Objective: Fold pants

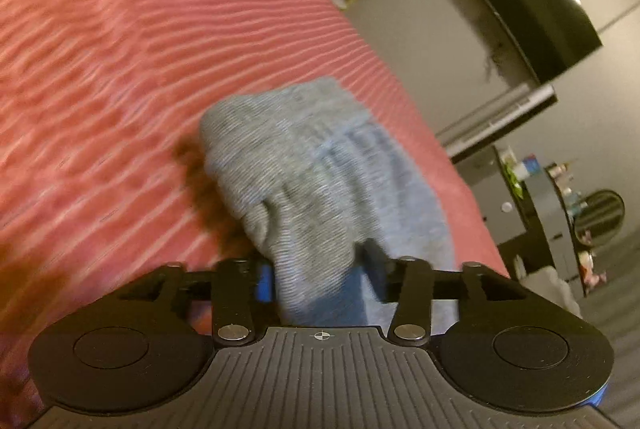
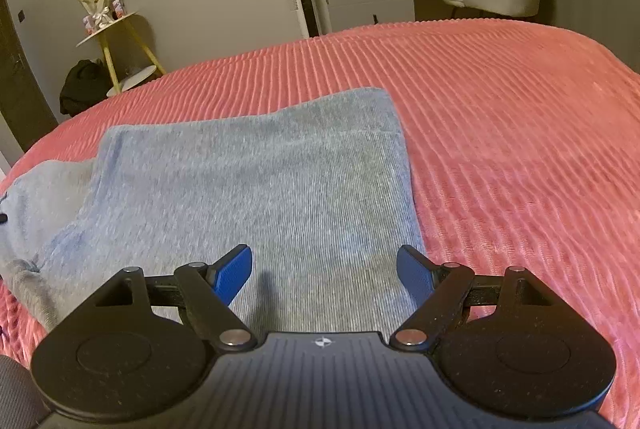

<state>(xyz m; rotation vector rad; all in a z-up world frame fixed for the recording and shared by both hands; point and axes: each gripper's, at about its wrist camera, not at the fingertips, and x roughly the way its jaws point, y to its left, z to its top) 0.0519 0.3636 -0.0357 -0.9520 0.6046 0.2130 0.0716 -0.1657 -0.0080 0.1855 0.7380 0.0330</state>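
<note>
The grey pants (image 2: 256, 181) lie folded flat on the pink ribbed bedspread (image 2: 520, 149), long axis running away from the right gripper (image 2: 324, 269) toward the bed's far edge. That gripper hovers tilted down over the near end, fingers wide apart and empty. The left gripper (image 1: 316, 269) also angles down; bunched fabric sits between its fingers, the view too blurred to confirm a pinch
</note>
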